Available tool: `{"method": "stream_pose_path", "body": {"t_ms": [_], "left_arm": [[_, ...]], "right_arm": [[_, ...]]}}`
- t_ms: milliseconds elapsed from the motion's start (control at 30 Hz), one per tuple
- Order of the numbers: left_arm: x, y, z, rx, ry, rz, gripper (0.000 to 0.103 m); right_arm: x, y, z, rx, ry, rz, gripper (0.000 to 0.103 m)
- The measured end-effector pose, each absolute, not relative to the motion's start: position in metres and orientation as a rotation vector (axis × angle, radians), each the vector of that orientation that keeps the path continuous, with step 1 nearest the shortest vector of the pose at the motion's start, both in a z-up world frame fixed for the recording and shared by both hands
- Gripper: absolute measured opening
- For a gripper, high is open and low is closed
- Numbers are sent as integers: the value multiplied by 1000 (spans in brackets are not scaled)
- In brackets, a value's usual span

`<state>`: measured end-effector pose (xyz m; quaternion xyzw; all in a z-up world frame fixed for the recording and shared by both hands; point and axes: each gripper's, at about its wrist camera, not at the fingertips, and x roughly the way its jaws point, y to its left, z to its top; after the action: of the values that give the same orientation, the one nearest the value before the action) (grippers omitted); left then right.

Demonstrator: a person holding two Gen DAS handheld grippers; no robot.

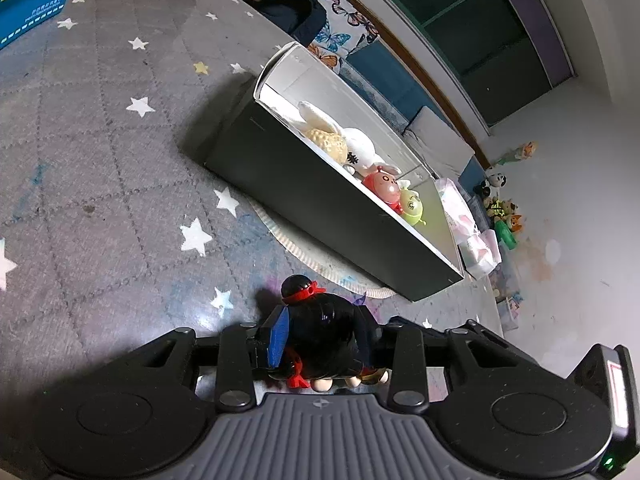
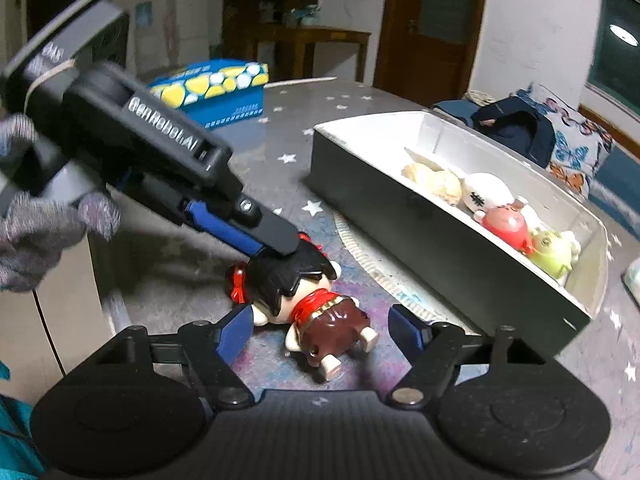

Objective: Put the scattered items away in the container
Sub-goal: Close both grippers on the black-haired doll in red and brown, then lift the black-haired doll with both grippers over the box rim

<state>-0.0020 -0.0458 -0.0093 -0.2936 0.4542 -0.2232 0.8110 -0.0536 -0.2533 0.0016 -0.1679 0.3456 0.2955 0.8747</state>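
Doll (image 2: pixel 308 300) clamped in left gripper (image 1: pixel 324 340)

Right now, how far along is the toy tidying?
Done: four toys already lie in the container. In hand: the left gripper is shut on the black-haired doll, which lies on the star mat; the right gripper is open beside it. Left: lifting the doll in.

Black-haired doll (image 2: pixel 316 300) lying on mat, near open container (image 2: pixel 452 216) holding perhaps four toys (image 2: pixel 504 224)
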Motion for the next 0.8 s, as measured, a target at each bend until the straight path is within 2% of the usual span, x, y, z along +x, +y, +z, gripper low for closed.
{"method": "stream_pose_path", "body": {"t_ms": [233,467,800], "left_arm": [[2,-47,-10,-626,965,-476,40],[5,-48,-11,-635,963,-468,41],[11,-48,-14,-656,976,-458,44]], "right_arm": [[-56,-242,-4,-439,712,621,68],[-54,-242,-6,-459,716,598,54],[-53,-237,-14,-497,708,554,53]]}}
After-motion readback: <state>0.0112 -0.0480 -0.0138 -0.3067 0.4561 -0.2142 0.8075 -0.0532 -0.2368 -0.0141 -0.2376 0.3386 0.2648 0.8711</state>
